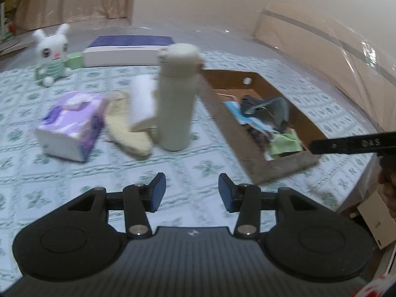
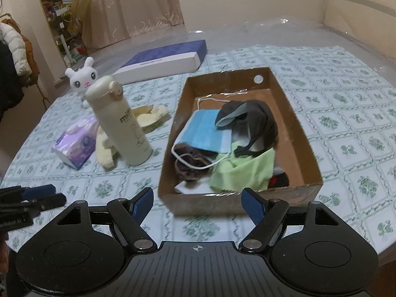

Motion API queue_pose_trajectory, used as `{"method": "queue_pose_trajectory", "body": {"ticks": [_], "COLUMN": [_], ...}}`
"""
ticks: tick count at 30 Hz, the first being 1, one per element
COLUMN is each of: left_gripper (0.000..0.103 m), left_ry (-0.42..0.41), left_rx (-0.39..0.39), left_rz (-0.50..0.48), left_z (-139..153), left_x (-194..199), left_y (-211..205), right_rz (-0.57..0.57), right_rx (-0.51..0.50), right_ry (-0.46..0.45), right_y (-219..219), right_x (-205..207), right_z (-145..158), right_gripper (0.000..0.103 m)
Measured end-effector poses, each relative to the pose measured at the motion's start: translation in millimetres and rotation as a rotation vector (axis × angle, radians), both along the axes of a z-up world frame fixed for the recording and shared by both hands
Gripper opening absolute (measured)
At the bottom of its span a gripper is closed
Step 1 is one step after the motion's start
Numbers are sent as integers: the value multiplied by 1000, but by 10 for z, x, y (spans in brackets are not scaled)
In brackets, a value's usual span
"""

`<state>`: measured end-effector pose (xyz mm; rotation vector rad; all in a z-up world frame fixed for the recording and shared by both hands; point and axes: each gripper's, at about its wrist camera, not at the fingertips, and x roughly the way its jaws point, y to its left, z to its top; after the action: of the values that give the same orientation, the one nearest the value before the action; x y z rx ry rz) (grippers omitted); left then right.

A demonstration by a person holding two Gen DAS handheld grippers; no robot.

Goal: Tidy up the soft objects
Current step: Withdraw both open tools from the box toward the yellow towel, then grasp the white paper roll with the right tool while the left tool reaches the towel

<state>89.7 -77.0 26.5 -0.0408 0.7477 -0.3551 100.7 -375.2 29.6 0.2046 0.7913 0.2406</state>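
A brown cardboard box (image 2: 297, 123) (image 1: 262, 81) holds a blue face mask (image 2: 205, 133), a dark grey mask (image 2: 257, 116), a green cloth (image 2: 245, 170) and a dark purple item (image 2: 190, 165). A cream sock (image 1: 126, 128) (image 2: 104, 153) lies on the table left of a cream bottle (image 1: 177, 96) (image 2: 123, 121). A white bunny plush (image 1: 53, 54) (image 2: 83, 76) sits at the far left. My left gripper (image 1: 192, 190) is open and empty above the tablecloth, before the bottle. My right gripper (image 2: 197, 204) is open and empty at the box's near wall.
A purple tissue pack (image 1: 71, 126) (image 2: 76, 143) lies left of the sock. A white folded item (image 1: 143, 101) rests behind the bottle. A blue and white flat box (image 1: 128, 49) (image 2: 165, 59) lies at the back. The table edge (image 1: 356, 188) drops off at the right.
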Motion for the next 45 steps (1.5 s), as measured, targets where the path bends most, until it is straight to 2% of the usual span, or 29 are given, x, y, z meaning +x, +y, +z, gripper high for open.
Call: {"method": "queue_pose_trajectory", "body": {"ticks": [11,17,23,35,40,45], "left_gripper": [49,52,52,52,52,52], "left_ry": [-21,-33,-38,-27,-9,20], "left_rx": [37,79,119,170,200,246], "left_rz": [84,78,23,-131,-180,-240], "left_z": [43,78,119,241,313,321], "left_x": [28,150,343,1014,1382,1732], "left_y": [691,928,1105,1439,1532,1556], "right_rz": [62,87,96,131,196,281], "right_rx": [-53,-78,-65,24,55,85], "right_ry": [14,24,39,87,120,205], "right_y": [235,253,185,108,302,576], "right_x": [85,253,529,1536,2090,2610], "right_z": [75,140,273,772,947,911], "right_gripper": [78,78,78,78,78,78]}}
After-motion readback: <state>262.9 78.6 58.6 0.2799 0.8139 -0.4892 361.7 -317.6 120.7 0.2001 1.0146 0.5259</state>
